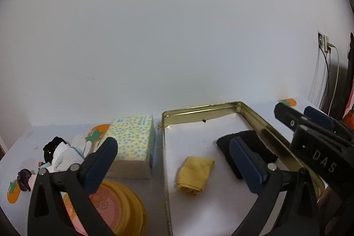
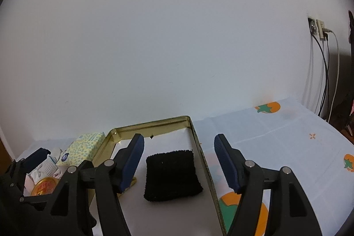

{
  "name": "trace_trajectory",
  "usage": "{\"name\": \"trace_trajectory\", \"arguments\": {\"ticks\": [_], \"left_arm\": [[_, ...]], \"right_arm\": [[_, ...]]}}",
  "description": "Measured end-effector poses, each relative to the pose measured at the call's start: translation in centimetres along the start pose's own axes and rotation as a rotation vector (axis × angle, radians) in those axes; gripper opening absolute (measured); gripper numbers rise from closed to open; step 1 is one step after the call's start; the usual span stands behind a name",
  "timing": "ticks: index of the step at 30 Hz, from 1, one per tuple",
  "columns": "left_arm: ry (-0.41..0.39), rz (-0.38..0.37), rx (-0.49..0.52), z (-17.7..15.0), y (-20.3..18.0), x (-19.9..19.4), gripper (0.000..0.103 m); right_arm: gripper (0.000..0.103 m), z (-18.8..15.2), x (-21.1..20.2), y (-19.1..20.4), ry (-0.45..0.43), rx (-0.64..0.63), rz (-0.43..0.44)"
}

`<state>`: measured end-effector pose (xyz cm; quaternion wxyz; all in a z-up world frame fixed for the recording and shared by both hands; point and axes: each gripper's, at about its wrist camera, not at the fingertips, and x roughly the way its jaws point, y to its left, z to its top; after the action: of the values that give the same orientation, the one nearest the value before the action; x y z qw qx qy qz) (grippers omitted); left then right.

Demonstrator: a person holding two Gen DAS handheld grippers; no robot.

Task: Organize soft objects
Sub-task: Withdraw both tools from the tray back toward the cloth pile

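a plain white wall (image 1: 177,37) backs a table spread with a pale cloth (image 2: 287,136) printed with orange persimmons, a socket with trailing cables (image 2: 320,54) off at the right edge. on that cloth sits the gold-rimmed tin tray (image 1: 261,123), and inside it lie two of the soft things i am sorting: a folded yellow cloth (image 1: 194,176) toward its near left and a black towel square (image 2: 171,176) flat beside the right wall. my left gripper (image 1: 174,160) stands spread wide with nothing between its jaws, the yellow cloth below and ahead of it; my right gripper (image 2: 179,163) is parted too and empty, the black square lying framed between its fingers but untouched. both pieces look set down, so i judge the step in hand is to draw clear and go for the next item. the loose heap of white and black socks (image 1: 64,152) waits outside the tray at the left, next to the patterned tissue pack (image 1: 132,143) and a round yellow lid (image 1: 119,207). to do it well i would lift straight off without snagging the tray rim, then approach the heap low, pinch one piece rather than the bundle, and lay it in the bare far end of the tray.
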<state>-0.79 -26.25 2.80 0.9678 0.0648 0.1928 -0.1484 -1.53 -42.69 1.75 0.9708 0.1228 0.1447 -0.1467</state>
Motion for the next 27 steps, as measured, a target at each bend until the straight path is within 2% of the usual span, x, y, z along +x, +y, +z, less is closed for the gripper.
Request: {"name": "trace_trajectory", "arguments": {"ticks": [3,11,15,21,27], "left_arm": [[-0.009,-0.004,-0.026,-0.4,1.0,-0.3,0.103],[-0.101,0.071,-0.001,-1.2,2.3,-1.4,0.103],[-0.127,0.066,-0.006,-1.1,3.1,-1.7,0.103],[-0.128,0.054,-0.049,-1.3,4.7,-2.3,0.103],[-0.115,0.051,-0.046,-1.6,5.5,-2.5,0.103]], "right_arm": [[0.068,-0.2,-0.5,0.5,-0.038,-0.020,-0.009],[0.068,-1.0,-1.0,0.8,-0.099,0.001,-0.017],[0.068,-1.3,-1.5,1.1,-0.124,-0.008,-0.041],[0.068,-1.7,-2.0,1.9,-0.145,-0.027,-0.060],[0.068,-2.2,-3.0,2.4,-0.164,-0.010,-0.067]]}}
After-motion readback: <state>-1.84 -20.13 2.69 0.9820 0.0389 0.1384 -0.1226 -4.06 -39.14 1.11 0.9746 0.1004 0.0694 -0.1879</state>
